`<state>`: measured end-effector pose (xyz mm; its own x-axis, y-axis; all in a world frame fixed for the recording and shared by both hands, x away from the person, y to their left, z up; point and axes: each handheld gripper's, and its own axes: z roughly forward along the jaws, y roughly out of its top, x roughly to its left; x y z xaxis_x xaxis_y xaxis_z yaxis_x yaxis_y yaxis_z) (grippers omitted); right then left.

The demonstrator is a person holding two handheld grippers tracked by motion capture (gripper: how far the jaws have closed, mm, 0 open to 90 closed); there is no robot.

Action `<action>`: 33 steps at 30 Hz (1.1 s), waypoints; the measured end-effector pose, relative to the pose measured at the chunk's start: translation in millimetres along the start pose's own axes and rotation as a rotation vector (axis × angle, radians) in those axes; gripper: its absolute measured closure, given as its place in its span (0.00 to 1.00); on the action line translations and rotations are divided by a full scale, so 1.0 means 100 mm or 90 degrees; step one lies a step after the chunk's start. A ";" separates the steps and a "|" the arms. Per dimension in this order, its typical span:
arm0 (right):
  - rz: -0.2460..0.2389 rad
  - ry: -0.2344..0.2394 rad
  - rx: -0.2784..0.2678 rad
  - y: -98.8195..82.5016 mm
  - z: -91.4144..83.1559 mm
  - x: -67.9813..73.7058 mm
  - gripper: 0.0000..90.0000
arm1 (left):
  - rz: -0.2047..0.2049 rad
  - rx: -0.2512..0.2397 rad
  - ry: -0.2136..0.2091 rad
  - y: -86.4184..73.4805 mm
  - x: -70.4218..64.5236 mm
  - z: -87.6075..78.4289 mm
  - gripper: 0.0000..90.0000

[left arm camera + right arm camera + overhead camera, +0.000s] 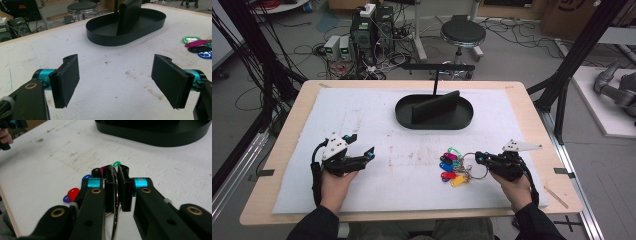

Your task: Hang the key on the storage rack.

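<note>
Near the bench's right front edge, the key ring (pixel 115 202) is pinched edge-on by the right gripper (pixel 482 159); the left gripper (pixel 362 145) is held wide open, well apart.

Even overhead room light, bright, no hard glare. White surface (pixel 412 175) reads slightly washed. Soft short shadows under black tray (pixel 434 114). High view low-resolution, soft throughout. Right gripper view: near arms of hand-held gripper (pixel 117 173) blurred, tray beyond soft. Left gripper view sharpest.

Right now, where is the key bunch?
High view: the key bunch lies front right on the white mat, its ring clamped by the right gripper.
</note>
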<state>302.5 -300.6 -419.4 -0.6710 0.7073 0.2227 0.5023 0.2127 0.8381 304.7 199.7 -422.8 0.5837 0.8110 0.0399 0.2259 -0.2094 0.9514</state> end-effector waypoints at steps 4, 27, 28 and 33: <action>-0.004 0.004 0.004 0.01 0.00 0.00 0.96 | 0.001 -0.001 -0.004 0.00 0.00 0.00 0.25; -0.092 0.024 -0.053 0.49 -0.19 0.11 0.97 | -0.007 -0.050 -0.091 0.15 -0.06 0.01 0.25; -0.091 0.027 -0.052 0.51 -0.20 0.11 0.97 | -0.006 -0.050 -0.097 0.17 -0.07 0.02 0.25; -0.102 0.041 -0.067 0.64 -0.27 0.12 0.97 | 0.000 -0.051 -0.117 0.24 -0.12 0.07 0.26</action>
<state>311.8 -296.4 -349.9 -0.7734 0.6242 0.1109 0.3285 0.2450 0.9122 308.6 180.5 -402.3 0.7181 0.6959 -0.0103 0.1677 -0.1586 0.9730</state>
